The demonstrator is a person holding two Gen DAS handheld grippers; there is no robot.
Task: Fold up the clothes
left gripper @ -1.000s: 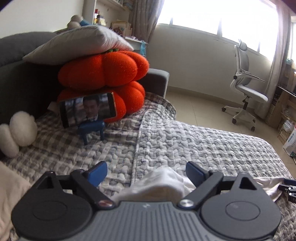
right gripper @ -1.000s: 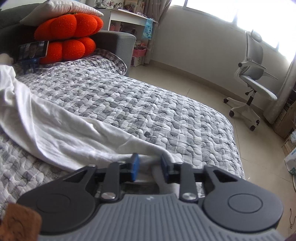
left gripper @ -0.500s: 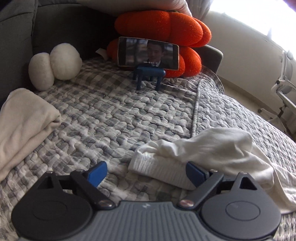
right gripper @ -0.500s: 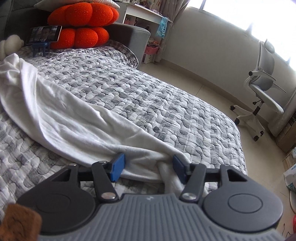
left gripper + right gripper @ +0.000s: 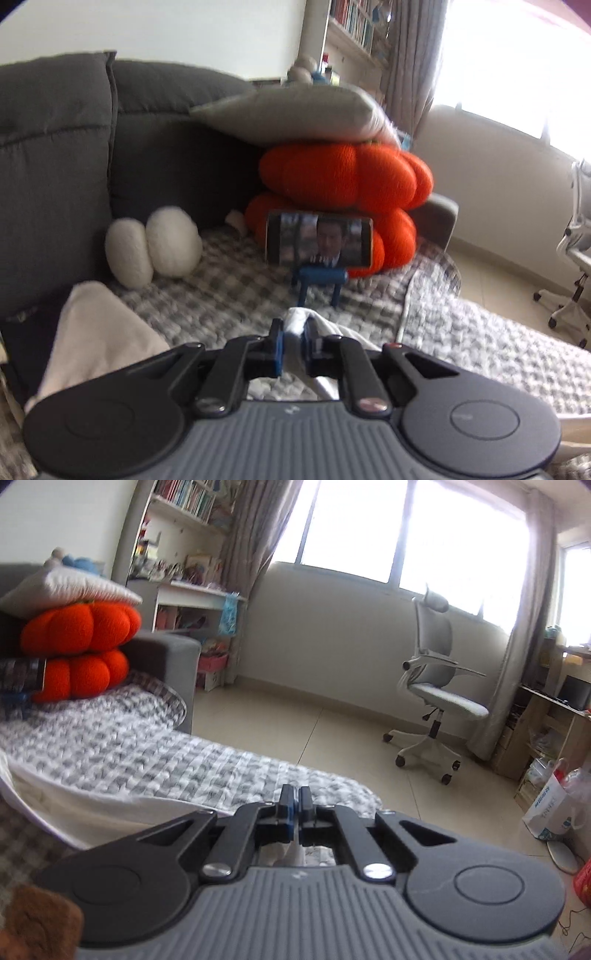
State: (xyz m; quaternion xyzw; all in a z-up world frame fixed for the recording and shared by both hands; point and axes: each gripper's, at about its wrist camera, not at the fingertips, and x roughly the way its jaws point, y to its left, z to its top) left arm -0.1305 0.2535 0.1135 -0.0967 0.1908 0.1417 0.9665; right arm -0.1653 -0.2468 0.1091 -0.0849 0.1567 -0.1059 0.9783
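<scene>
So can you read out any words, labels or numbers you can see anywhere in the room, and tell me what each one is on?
Nothing can be read for certain.
White shopping bag: blue print, too blurred to read.
Books on the shelf: spines too small to read.
Phone screen: shows a video, no readable text.
Hand-held gripper body: a small mark, not legible.

Quilted bed (image 5: 480, 343) under white garment (image 5: 110, 805)

bag (image 5: 550, 806): blue print at lower right of the frame, too blurred to be read
other text: none can be read
</scene>
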